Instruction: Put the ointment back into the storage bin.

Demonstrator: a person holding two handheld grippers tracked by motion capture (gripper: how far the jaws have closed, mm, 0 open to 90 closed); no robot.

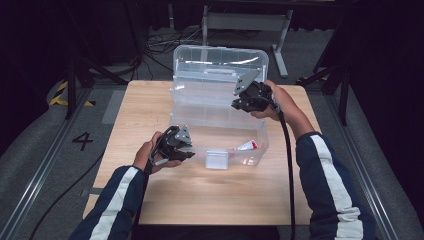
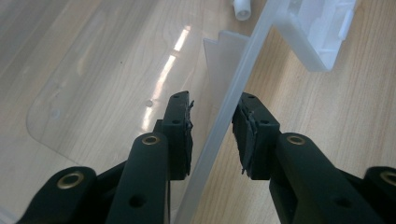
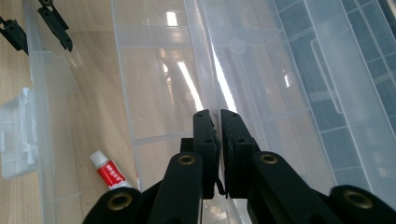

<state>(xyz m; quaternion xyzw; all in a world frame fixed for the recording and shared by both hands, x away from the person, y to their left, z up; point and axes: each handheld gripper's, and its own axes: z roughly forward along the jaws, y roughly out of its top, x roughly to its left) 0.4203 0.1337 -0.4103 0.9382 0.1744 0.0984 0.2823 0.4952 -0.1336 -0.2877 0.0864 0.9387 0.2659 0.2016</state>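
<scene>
Two grippers at one clear plastic box point(image 1: 220, 102), centre frame.
Left gripper point(image 2: 212, 135) straddles the front wall, pads apart; right gripper point(image 3: 217, 140) is clamped tight on the lid's edge.

I've got bare table point(image 1: 200, 195) in front of the clear box point(image 1: 220, 135); its raised lid point(image 1: 220, 62) blocks the back, tube point(image 1: 248, 146) inside.
</scene>
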